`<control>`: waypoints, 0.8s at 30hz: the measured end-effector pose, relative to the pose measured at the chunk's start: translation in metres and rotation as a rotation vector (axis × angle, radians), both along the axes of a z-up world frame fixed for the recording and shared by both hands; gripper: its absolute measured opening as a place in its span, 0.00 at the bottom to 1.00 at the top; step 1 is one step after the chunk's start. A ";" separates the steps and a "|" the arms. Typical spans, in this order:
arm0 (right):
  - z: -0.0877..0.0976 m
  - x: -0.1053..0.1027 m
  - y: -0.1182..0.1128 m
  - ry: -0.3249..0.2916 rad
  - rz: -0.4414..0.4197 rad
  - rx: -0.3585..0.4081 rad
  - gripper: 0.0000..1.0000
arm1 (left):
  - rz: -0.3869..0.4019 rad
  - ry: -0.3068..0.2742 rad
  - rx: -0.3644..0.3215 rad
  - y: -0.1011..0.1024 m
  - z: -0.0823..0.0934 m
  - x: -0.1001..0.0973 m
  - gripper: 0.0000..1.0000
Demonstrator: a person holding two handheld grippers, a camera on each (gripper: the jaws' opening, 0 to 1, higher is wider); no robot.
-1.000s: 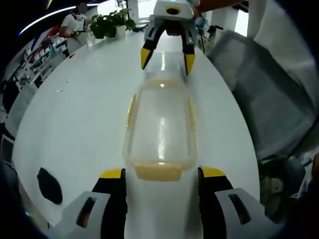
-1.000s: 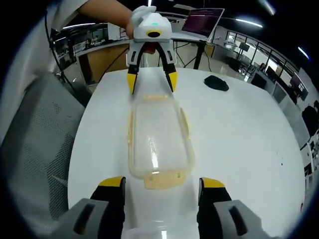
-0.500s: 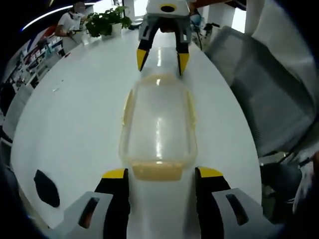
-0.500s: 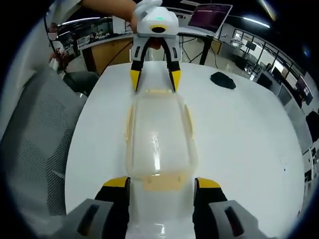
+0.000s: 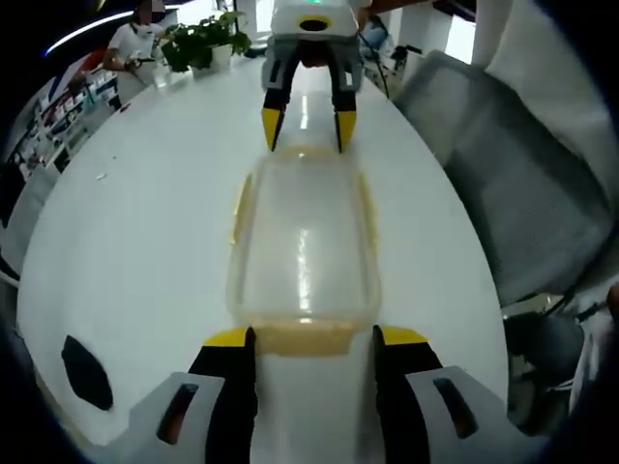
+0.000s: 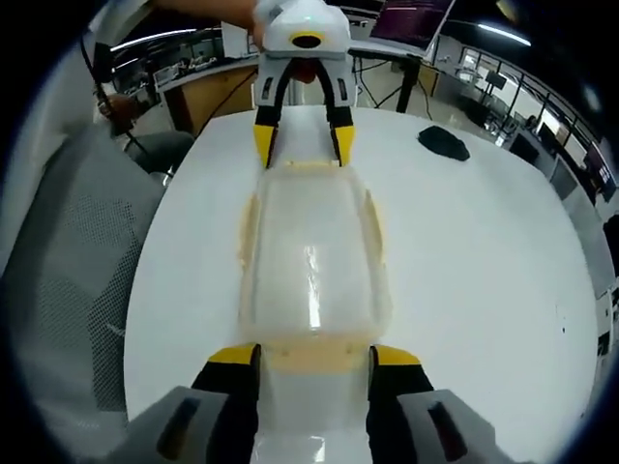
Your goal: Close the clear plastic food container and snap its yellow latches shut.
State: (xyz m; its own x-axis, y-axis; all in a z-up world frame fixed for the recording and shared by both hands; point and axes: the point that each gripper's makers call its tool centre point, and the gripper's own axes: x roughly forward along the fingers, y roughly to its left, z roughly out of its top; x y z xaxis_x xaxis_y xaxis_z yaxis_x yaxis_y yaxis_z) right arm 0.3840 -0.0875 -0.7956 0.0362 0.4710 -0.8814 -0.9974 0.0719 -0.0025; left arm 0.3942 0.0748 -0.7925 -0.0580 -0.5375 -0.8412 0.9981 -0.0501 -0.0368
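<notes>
Grippers at both short ends of the container, latches not snapped yet.

Left gripper (image 5: 305, 336) and right gripper (image 6: 300, 355) both have their jaws spread wide, holding nothing, each straddling one yellow end latch (image 5: 302, 337) of the clear container (image 5: 303, 237) on the glossy white table (image 5: 145, 222). The lid seems already seated, though the glare makes this uncertain. I would press both flaps downward evenly against the rim. The plastic is smooth, rounded and oblong.

White table (image 5: 145, 222), clear container (image 5: 303, 242), black object (image 5: 85, 372)
</notes>
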 end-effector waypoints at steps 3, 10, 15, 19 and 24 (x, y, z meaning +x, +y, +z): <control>-0.001 0.001 0.001 0.002 0.005 -0.014 0.37 | -0.001 0.002 0.005 0.000 -0.001 0.000 0.45; -0.010 -0.003 -0.002 -0.003 0.064 -0.073 0.38 | -0.024 -0.007 0.025 0.002 -0.005 -0.003 0.42; -0.008 -0.002 -0.001 -0.002 0.067 -0.069 0.38 | -0.030 -0.030 0.030 0.002 -0.005 0.000 0.39; -0.009 -0.003 0.000 -0.002 0.060 -0.074 0.38 | -0.025 -0.053 0.040 0.001 -0.006 0.002 0.39; -0.009 -0.002 0.001 -0.001 0.039 -0.072 0.38 | -0.002 -0.059 0.048 0.000 -0.006 0.002 0.39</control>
